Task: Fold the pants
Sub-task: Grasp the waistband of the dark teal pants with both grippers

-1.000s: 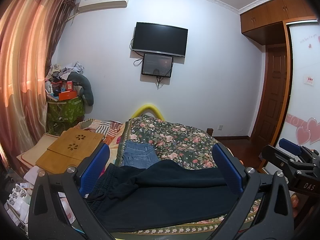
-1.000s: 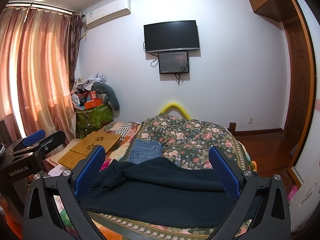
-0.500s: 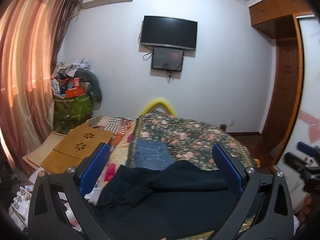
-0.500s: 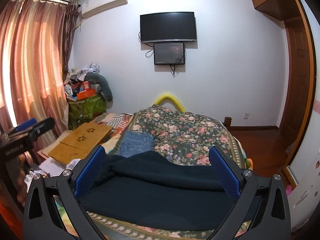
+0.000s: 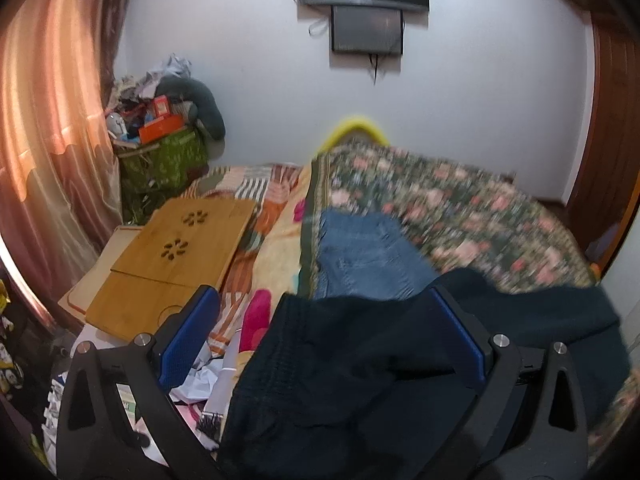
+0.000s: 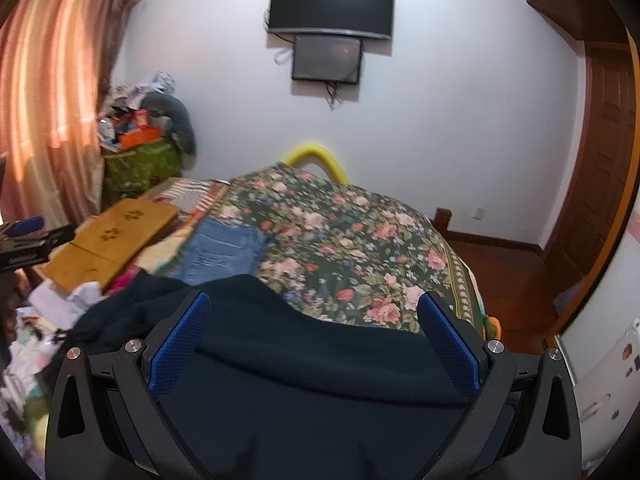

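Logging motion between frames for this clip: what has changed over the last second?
Both grippers, left gripper and right gripper, tipped down and closed in on the dark pants, fingers open, nothing grasped. The pants, folded jeans and wooden lap desk lie where they did.

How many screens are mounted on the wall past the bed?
2. A large dark TV hangs high on the white wall; a smaller framed screen sits directly beneath it, touching its lower edge. Both appear off. None seems hidden.
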`<act>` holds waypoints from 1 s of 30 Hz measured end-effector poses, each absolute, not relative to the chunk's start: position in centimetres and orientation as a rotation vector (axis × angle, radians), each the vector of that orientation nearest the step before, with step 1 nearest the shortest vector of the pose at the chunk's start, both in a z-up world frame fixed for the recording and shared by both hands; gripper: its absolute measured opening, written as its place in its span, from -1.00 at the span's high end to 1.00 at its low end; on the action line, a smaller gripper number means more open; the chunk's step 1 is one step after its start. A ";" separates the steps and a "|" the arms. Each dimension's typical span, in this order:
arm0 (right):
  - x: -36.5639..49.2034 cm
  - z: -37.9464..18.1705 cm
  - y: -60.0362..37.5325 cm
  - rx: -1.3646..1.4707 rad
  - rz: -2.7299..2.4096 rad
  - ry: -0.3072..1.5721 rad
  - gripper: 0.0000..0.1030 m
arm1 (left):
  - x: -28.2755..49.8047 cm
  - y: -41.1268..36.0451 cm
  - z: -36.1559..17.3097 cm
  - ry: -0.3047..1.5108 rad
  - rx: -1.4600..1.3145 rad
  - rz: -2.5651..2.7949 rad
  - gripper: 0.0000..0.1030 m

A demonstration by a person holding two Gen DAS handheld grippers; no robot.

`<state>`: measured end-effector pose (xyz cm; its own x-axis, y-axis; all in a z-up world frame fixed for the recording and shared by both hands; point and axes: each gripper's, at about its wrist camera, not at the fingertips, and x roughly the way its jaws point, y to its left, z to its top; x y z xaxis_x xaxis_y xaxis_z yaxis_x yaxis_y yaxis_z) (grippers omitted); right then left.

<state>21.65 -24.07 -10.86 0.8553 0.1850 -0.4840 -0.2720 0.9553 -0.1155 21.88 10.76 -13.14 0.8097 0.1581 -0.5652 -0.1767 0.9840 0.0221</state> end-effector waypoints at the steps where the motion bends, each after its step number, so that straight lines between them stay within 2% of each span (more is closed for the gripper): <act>1: 22.5 -11.6 -24.1 -0.196 0.239 0.500 -0.99 | 22.8 11.4 -14.4 0.614 -0.041 0.183 -1.00; 10: 31.5 -18.2 -24.7 -0.207 0.305 0.775 -0.99 | 30.7 15.7 -22.5 0.821 -0.046 0.216 -1.00; 15: 35.4 -20.9 -23.9 -0.256 0.363 0.860 -0.97 | 35.2 17.2 -26.1 0.943 -0.030 0.197 -0.98; 19: 37.9 -22.3 -22.8 -0.286 0.430 0.910 -0.87 | 38.4 18.5 -28.6 1.061 -0.136 0.101 -0.34; 25: 40.3 -25.3 -20.5 -0.360 0.536 1.001 -0.81 | 40.6 19.3 -30.7 1.135 -0.197 0.067 0.08; 26: 40.8 -26.0 -20.2 -0.387 0.536 1.013 -0.76 | 41.0 19.5 -31.0 1.147 -0.214 0.060 0.14; 27: 41.0 -26.5 -20.1 -0.408 0.544 1.023 -0.52 | 41.3 19.7 -31.3 1.164 -0.230 0.056 0.26; 29: 41.6 -26.9 -20.6 -0.399 0.569 1.027 -0.48 | 41.4 20.1 -31.4 1.179 -0.246 0.049 0.35; 30: 41.9 -26.8 -21.0 -0.382 0.570 1.037 -0.48 | 41.2 20.2 -31.3 1.177 -0.260 0.040 0.49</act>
